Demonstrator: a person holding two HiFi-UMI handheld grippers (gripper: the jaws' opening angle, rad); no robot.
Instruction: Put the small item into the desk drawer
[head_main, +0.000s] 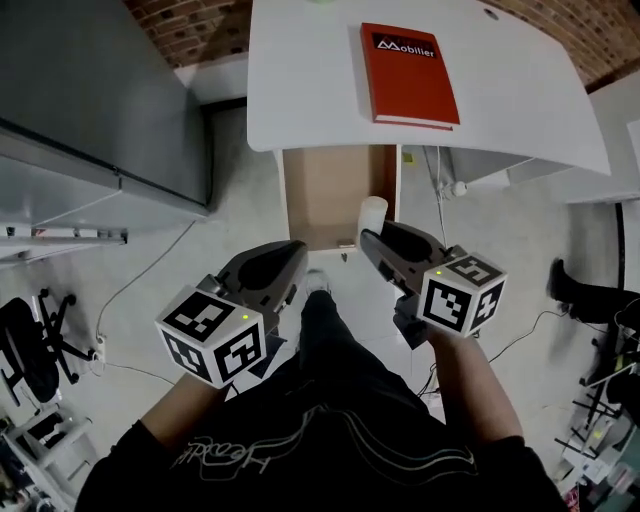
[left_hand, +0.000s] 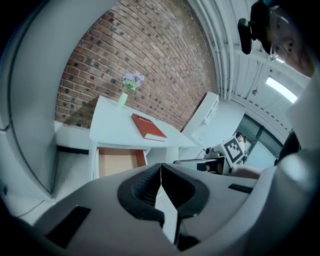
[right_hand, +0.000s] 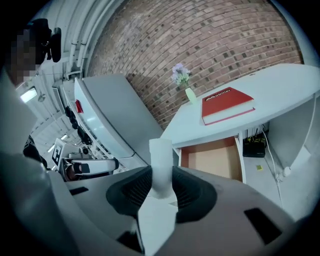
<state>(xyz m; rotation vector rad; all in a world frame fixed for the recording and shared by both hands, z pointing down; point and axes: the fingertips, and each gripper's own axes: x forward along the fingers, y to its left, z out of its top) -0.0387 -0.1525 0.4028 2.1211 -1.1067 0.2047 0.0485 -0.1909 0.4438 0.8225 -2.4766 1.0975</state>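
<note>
Small item (right_hand: 161, 162): a white cylinder, standing upright between the jaws of the right gripper (right_hand: 161, 184). The pads are pressing on its lower part and the top is sticking out above them. The jaws are sitting about half apart, closed on the cylinder.

Head view: the item (head_main: 372, 213) is showing over the near right part of the open drawer (head_main: 325, 195), carried above it and not yet inside. The drawer floor is showing bare and brown, with nothing lying in it.

The left gripper (left_hand: 161, 185) is hanging beside the right one, its jaws meeting and gripping nothing.

Step in hand, as I am reading it: lowering the cylinder into the drawer.
- I am advising a straight descent toward the middle of the drawer floor, staying clear of the right wall and of the desk (head_main: 310, 80) edge overhanging the back.
- The cylinder should be going down upright. Tipped, it is likely to roll.
- Opening should be waiting until the base is resting on the floor.
- The red book (head_main: 408, 72) is lying on the desk top, out of the path.
</note>
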